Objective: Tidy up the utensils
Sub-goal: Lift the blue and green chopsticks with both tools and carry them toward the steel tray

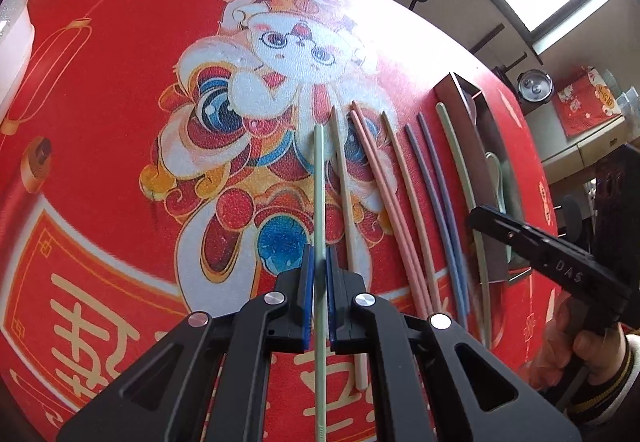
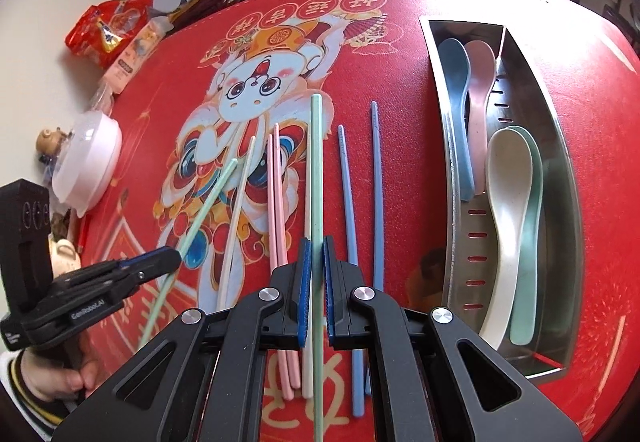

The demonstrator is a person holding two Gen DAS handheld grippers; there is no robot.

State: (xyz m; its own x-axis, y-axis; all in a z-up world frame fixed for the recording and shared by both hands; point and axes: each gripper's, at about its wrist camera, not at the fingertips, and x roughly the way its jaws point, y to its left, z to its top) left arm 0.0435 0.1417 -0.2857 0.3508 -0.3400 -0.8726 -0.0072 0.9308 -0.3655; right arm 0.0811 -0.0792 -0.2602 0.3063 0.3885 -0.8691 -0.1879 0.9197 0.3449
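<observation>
Setting: a bench (image 2: 400, 1) under a red festive cloth printed with a cartoon lion-dance figure; a window and a dark chair lie beyond it.
Green chopsticks: one green chopstick (image 2: 316, 169) is clamped in the right hand-held gripper (image 2: 316, 294), running forward along its fingers; the other green chopstick (image 1: 319, 181) is clamped in the left hand-held gripper (image 1: 319, 294) in the same way. Both appear raised off the cloth.
Loose chopsticks: a pink pair (image 2: 278, 193), a cream chopstick (image 2: 240, 201) with another cream one partly hidden behind the right-held green one, and a blue pair (image 2: 374, 181) lie side by side on the cloth, just left of the tray.
Tray: a steel tray (image 2: 568, 169) with two compartments stands at the right of the bench. Its left compartment holds a blue spoon (image 2: 456, 89), a pink spoon (image 2: 478, 89), a cream spoon (image 2: 508, 201) and a green spoon (image 2: 534, 242); the right compartment looks bare.
Progress: the spoons seem sorted; no chopstick is in the tray yet, so most of the work is judged to remain.
Writing: "DAS" on the right hand-held gripper's body as the left view shows it; "GenRobot.AI" on the left one as the right view shows it. The cloth carries Chinese characters in roundels, too distorted to read with confidence.
Surroundings: snack packets (image 2: 108, 29) and a white lidded bowl (image 2: 88, 157) sit at the far left edge.
</observation>
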